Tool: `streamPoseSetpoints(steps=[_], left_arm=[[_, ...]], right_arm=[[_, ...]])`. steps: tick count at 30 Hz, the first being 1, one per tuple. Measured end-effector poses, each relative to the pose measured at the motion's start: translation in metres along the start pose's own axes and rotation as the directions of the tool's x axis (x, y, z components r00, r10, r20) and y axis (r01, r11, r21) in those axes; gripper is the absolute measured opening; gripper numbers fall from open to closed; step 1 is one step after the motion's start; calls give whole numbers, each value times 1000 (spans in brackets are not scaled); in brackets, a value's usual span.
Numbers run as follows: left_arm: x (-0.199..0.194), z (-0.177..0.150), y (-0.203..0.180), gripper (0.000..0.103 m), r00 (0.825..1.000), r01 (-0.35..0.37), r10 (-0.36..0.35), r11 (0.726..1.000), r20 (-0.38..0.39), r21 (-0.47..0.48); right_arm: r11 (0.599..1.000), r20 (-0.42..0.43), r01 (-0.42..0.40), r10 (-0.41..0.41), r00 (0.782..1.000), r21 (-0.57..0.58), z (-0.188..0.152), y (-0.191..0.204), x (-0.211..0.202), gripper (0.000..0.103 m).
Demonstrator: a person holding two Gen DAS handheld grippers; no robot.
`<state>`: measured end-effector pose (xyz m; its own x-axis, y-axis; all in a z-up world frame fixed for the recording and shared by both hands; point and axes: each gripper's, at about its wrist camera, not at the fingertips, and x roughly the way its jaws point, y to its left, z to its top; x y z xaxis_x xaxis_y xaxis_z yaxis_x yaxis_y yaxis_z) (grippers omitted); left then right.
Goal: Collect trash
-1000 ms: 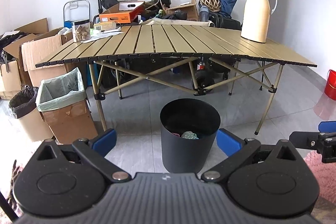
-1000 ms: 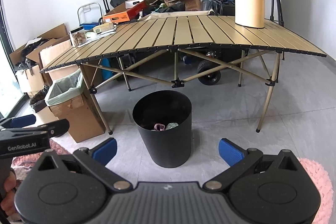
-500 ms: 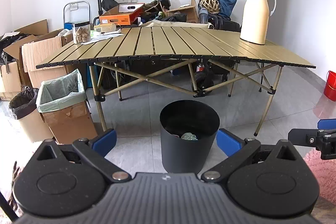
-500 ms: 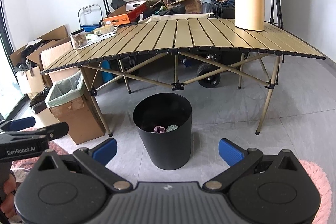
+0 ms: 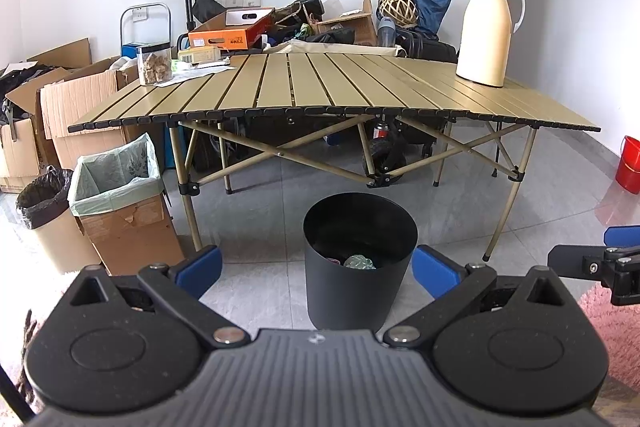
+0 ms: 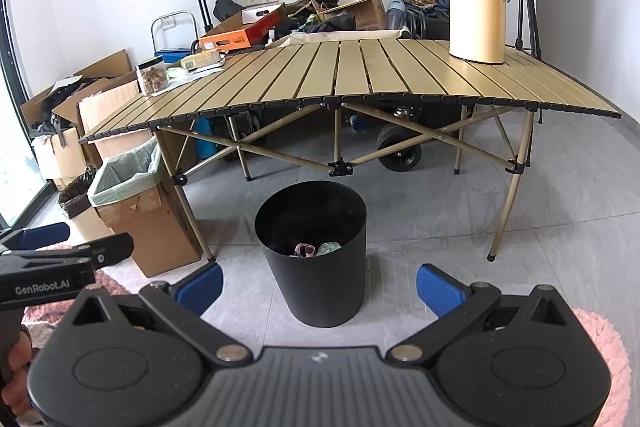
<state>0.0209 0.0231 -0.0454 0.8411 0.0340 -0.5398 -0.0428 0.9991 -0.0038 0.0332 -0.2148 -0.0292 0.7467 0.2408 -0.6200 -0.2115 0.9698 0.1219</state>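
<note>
Trash [image 6: 318, 249], crumpled scraps lying low in the black bin [image 5: 358, 291] on the floor at 12 o'clock of both tools, looks light, soft and crushable, best pinched at a raised fold; left tool [image 5: 316, 267] and right tool [image 6: 320, 281] both gape empty.

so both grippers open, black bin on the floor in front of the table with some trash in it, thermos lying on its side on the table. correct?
One thing is off: the thermos stands upright on the table, as the right wrist view shows. The rest holds: left gripper and right gripper are open, and the black bin sits on the floor in front of the table with some trash inside.
</note>
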Motion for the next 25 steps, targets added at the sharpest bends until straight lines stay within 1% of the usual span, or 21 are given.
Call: streamPoseSetpoints(steps=[8,13,25], left_arm=[[0,8,0,103,1000,0,0,1000,5,-6],[-2,8,2,103,1000,10,-10,1000,12,-8],[-1,8,3,103,999,2,-2,1000,35,-4]], right_arm=[[1000,2,-1,1,1000,-4,0,1,-1,103],[1000,3,0,0,1000,-4,0,1,-1,103],[1000,6,-1,1,1000,-7,1,1,-2,103]])
